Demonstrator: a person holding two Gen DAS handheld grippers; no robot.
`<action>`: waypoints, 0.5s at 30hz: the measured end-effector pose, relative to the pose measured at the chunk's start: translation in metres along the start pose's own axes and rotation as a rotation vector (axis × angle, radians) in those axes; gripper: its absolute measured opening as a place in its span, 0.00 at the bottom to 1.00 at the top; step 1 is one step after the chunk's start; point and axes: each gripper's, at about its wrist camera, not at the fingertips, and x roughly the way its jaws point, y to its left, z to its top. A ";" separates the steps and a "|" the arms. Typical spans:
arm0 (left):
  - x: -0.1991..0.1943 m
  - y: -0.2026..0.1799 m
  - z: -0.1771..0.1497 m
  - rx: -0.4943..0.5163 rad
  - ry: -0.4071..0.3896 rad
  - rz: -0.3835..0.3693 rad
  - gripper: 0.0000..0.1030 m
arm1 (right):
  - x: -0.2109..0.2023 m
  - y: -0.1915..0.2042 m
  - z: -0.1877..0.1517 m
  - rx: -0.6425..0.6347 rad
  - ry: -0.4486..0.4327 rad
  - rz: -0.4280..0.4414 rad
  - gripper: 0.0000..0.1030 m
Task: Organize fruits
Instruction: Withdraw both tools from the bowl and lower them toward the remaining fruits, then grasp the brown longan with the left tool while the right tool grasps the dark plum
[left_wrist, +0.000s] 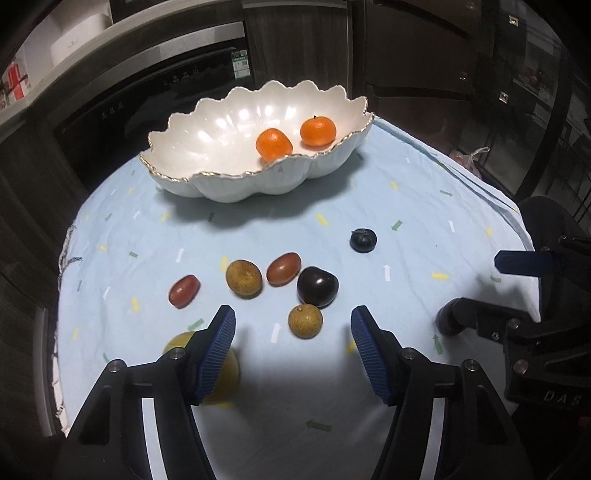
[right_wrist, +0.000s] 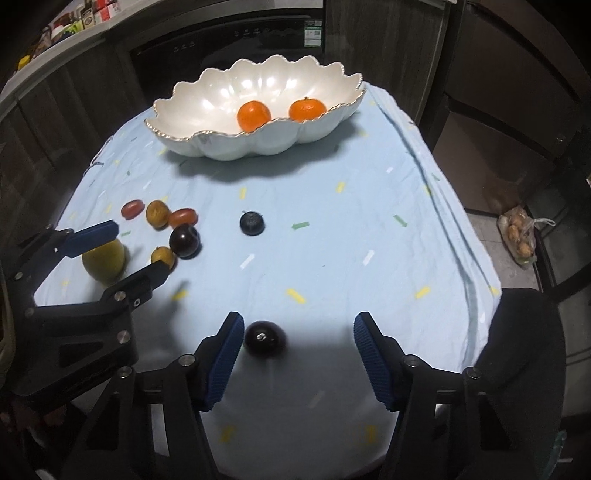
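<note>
Blue confetti-print cloth (right_wrist: 332, 240) covers table; dark cabinets (right_wrist: 388, 44) behind; both grippers' fingers apart, gripping nothing.

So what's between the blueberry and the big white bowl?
Nothing but bare blue tablecloth. The right wrist view shows the blueberry alone, with only cloth and the bowl's shadow before it.

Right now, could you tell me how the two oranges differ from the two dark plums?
The two oranges lie inside the scalloped white bowl; the two dark plums lie on the blue cloth. The oranges are bright and matte, the plums almost black and glossy. The oranges sit near each other; the plums are far apart, one between the right tongs. All are roundish.
</note>
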 end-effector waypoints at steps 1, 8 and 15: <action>0.001 0.000 0.000 0.000 0.002 -0.001 0.61 | 0.001 0.001 0.000 -0.002 0.004 0.006 0.61; 0.011 -0.002 -0.002 -0.008 0.023 -0.018 0.51 | 0.011 0.002 -0.002 0.001 0.037 0.030 0.54; 0.014 -0.001 0.001 -0.020 0.019 -0.015 0.40 | 0.015 0.003 -0.003 -0.003 0.053 0.046 0.49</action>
